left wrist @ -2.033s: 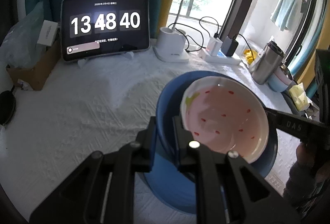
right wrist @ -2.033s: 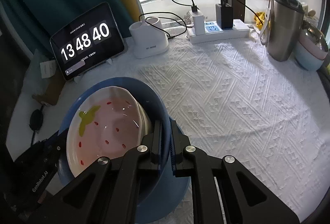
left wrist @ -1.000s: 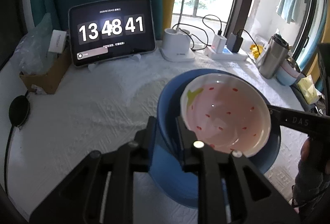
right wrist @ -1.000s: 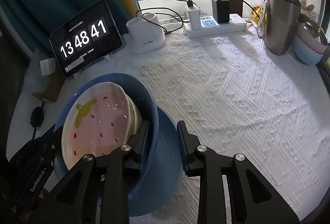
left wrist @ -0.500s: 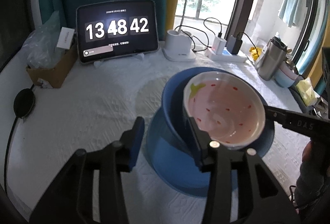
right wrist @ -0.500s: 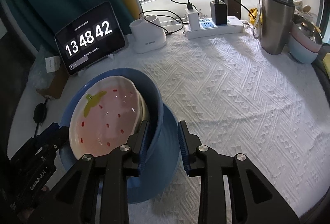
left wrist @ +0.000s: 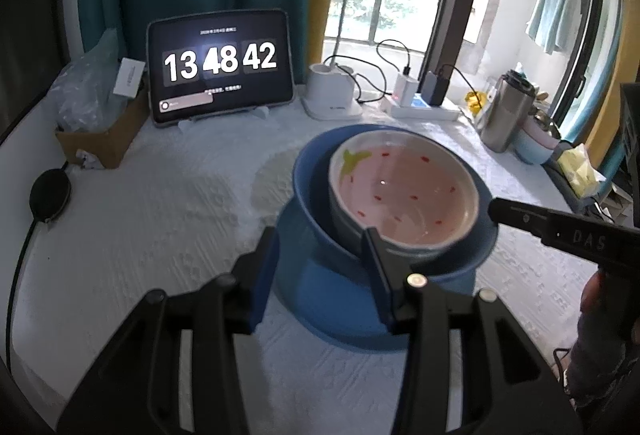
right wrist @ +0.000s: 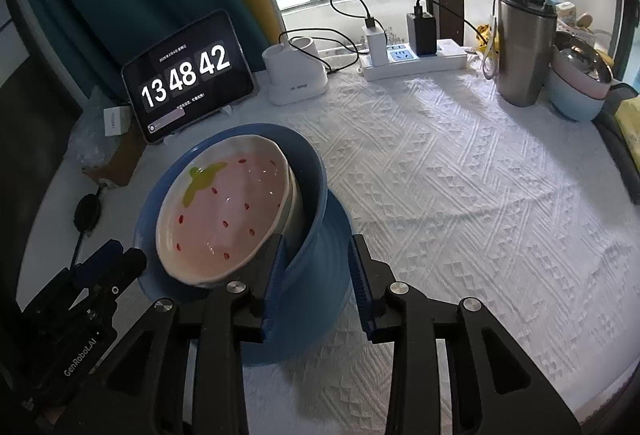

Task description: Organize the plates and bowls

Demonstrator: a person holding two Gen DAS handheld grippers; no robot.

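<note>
Closest in, the right gripper (right wrist: 316, 267) has its jaws opening, straddling the near wall of a blue bowl (right wrist: 316, 275) without pressing it. The left gripper (left wrist: 320, 267) stands apart around the opposite wall, also not gripping. Nested inside the blue bowl sits a white bowl (right wrist: 224, 215) with a pink interior (red seed flecks and a green leaf, like a strawberry). Both rest on a blue plate (left wrist: 340, 323) atop the white tablecloth (right wrist: 460, 195). Beyond them stands a tablet clock (left wrist: 220, 67).
</note>
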